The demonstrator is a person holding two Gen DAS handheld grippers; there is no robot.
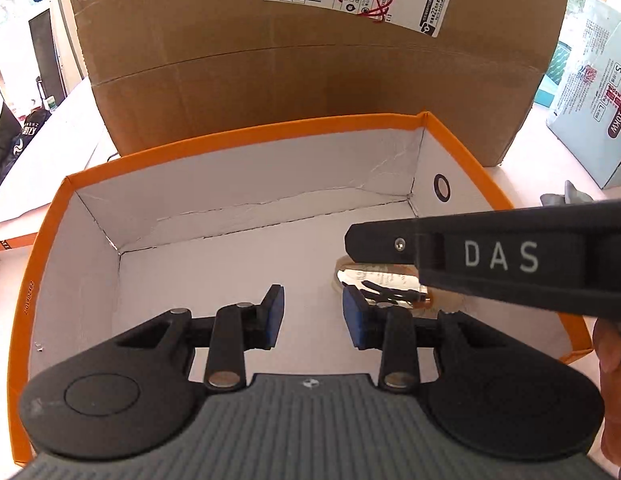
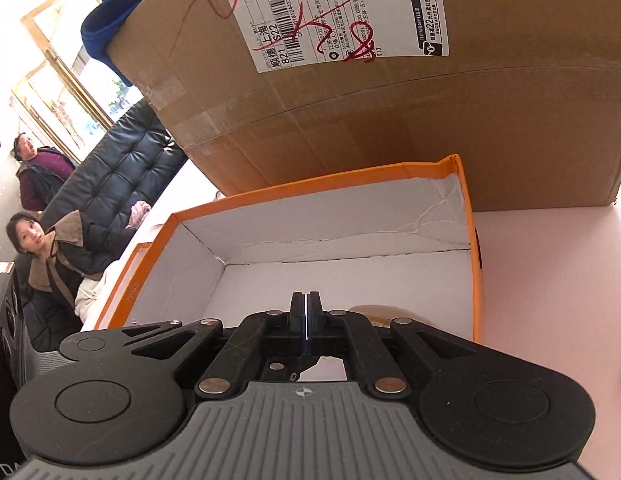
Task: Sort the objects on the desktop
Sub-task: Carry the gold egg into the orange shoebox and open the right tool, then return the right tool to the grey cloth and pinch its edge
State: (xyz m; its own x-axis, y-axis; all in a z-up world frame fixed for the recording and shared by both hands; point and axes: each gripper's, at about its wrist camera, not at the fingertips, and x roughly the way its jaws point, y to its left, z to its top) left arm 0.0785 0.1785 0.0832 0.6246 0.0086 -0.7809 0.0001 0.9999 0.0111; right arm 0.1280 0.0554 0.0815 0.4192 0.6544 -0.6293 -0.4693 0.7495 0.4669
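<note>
Left gripper [image 1: 312, 316]: jaws wide, empty, blue pads apart, hanging over box floor. Right gripper [image 2: 306, 320]: jaws pressed together, nothing between that I can see. Tape roll [image 1: 384, 280] with shiny packet on it lies on floor of orange box [image 1: 246, 134], right side, just beside left gripper's right pad, apparently already sorted in. Big cardboard carton [image 1: 310, 92] stands behind on counter [image 2: 550, 280]. Likely both grippers pausing after drop.
</note>
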